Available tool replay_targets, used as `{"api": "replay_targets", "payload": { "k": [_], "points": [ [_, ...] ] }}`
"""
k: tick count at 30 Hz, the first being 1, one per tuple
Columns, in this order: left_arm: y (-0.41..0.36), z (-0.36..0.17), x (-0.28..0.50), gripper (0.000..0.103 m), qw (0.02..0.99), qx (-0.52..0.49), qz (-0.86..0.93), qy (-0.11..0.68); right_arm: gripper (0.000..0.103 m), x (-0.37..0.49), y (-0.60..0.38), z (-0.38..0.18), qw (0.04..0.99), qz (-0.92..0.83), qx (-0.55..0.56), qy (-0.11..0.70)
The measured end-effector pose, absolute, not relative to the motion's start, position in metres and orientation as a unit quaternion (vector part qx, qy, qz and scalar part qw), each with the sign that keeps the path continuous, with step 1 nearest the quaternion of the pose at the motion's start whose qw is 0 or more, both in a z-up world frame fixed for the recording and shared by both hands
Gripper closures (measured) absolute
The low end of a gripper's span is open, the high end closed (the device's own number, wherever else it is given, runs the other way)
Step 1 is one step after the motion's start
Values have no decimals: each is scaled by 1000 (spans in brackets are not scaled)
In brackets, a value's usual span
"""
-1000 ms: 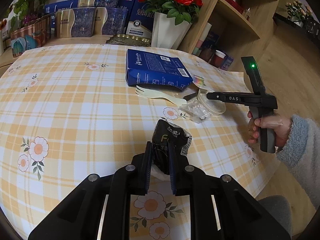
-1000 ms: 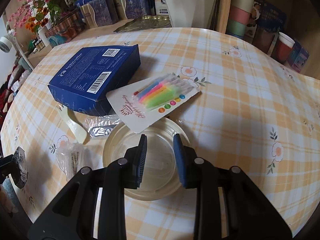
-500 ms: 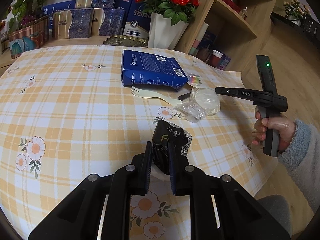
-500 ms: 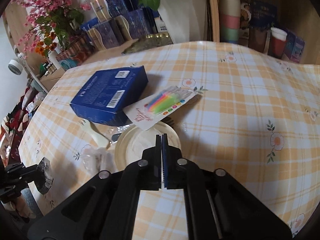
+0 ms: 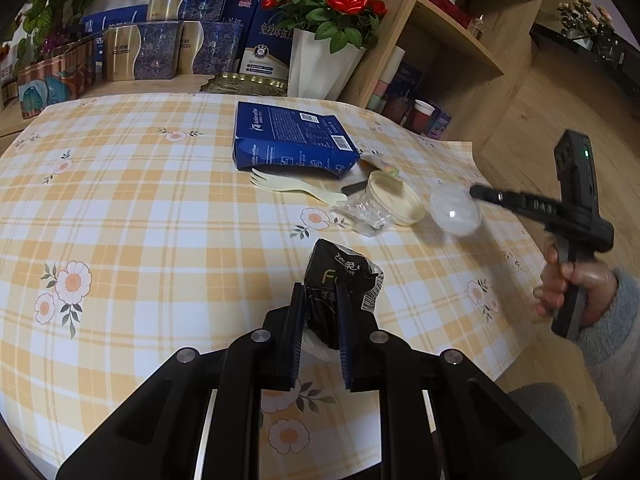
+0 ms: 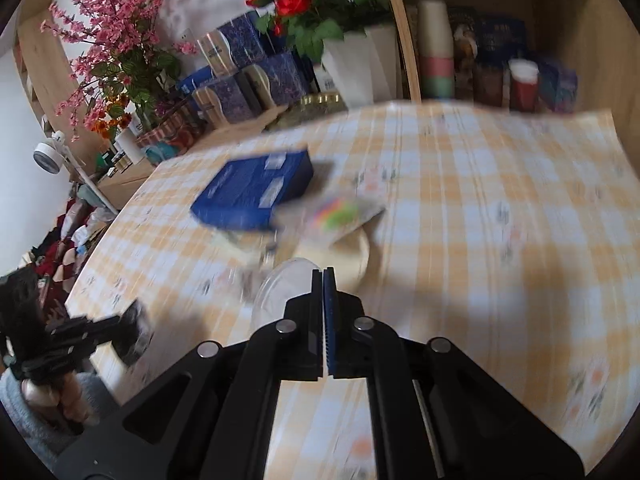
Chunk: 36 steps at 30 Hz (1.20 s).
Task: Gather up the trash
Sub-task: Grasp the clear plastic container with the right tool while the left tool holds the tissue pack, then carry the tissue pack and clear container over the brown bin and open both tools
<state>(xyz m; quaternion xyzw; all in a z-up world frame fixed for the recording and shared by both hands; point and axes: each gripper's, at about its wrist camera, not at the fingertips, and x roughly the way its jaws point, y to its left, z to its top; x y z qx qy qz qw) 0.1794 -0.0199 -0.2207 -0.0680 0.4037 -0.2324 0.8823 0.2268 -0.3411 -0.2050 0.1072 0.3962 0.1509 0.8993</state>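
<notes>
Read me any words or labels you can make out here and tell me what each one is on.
"DAS": on the right gripper, white letters on its black body.
"F": on the black wrapper in the left gripper; its other print is too small to read.
Blue box on the table: print too small.
Right wrist view: too blurred.

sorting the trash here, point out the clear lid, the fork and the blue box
clear lid (image 5: 455, 210): left wrist view, middle of the disc.
fork (image 5: 296, 189): left wrist view, middle of the handle.
blue box (image 5: 290, 130): left wrist view, middle of the top face.
</notes>
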Motion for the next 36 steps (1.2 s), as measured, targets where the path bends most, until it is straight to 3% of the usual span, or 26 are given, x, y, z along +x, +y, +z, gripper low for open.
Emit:
{"api": "replay_targets", "payload": {
  "k": [8, 10, 11, 12, 24, 25, 26, 27, 36],
  "points": [
    [-22, -222, 164, 88, 881, -61, -234, 407, 94, 191, -341, -263, 871, 122, 138, 456],
    [-22, -220, 162, 88, 882, -61, -234, 405, 71, 187, -341, -263, 874, 111, 136, 453],
    [-22, -220, 162, 88, 882, -60, -234, 405, 39, 184, -339, -261, 879, 106, 132, 445],
    [-22, -219, 161, 88, 882, -61, -234, 404, 18, 181, -337, -258, 886, 106, 127, 433],
    [-16, -216, 155, 88, 883, -63, -233, 402, 14, 193, -272, -274, 877, 95, -15, 471],
    [-14, -216, 154, 88, 884, -63, -233, 402, 15, 193, -269, -275, 876, 88, -28, 473],
    [-13, -215, 153, 88, 883, -63, -232, 402, 30, 193, -269, -274, 878, 85, -31, 470],
    [-12, -215, 152, 88, 883, -64, -233, 402, 36, 192, -271, -271, 881, 86, -25, 465],
    [-12, -196, 127, 88, 887, -44, -247, 389, 36, 157, -276, -227, 900, 107, 40, 421]
  ]
}}
